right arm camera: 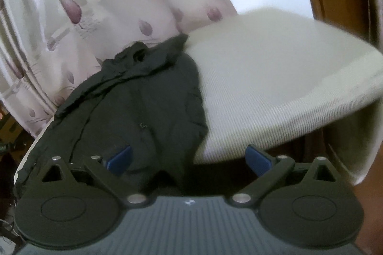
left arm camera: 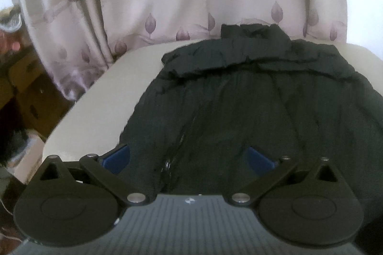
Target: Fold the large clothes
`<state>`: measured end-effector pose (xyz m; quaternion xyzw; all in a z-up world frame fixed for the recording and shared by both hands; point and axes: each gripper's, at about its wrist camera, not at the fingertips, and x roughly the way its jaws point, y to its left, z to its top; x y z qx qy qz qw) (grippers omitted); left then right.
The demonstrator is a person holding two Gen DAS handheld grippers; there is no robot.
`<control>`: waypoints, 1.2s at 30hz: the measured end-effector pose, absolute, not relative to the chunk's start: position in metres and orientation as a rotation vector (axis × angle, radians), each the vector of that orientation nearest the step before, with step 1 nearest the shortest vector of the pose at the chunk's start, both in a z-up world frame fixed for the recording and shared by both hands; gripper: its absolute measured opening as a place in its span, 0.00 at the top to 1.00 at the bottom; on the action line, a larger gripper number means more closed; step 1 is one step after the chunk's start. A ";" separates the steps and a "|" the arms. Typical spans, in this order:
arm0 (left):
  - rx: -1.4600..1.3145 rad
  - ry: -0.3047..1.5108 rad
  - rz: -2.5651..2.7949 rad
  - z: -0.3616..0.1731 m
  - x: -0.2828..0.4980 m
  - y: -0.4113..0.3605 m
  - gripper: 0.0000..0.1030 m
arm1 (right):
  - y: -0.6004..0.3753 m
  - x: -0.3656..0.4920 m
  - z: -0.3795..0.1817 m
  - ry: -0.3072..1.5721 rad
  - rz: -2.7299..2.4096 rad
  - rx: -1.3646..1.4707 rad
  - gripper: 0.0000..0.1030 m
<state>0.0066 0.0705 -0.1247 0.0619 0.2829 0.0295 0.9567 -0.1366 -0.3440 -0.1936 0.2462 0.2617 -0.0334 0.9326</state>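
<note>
Lying crumpled on ribbed cream upholstery, the matte black jacket sits under both grippers' released jaws.

The curtain bears a large printed "R" beside a leaf motif and the faint word "love" on another leaf; smaller script below is illegible.
</note>
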 end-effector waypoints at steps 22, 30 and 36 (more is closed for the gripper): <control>-0.159 0.732 -0.241 -0.218 0.019 0.228 0.02 | -0.371 -0.111 -0.237 0.597 0.072 0.861 0.01; -0.185 0.781 -0.296 -0.216 0.040 0.212 0.64 | -0.365 -0.091 -0.238 0.607 0.129 0.854 0.02; -0.164 0.756 -0.271 -0.213 0.032 0.207 0.68 | -0.368 -0.087 -0.240 0.595 0.101 0.863 0.16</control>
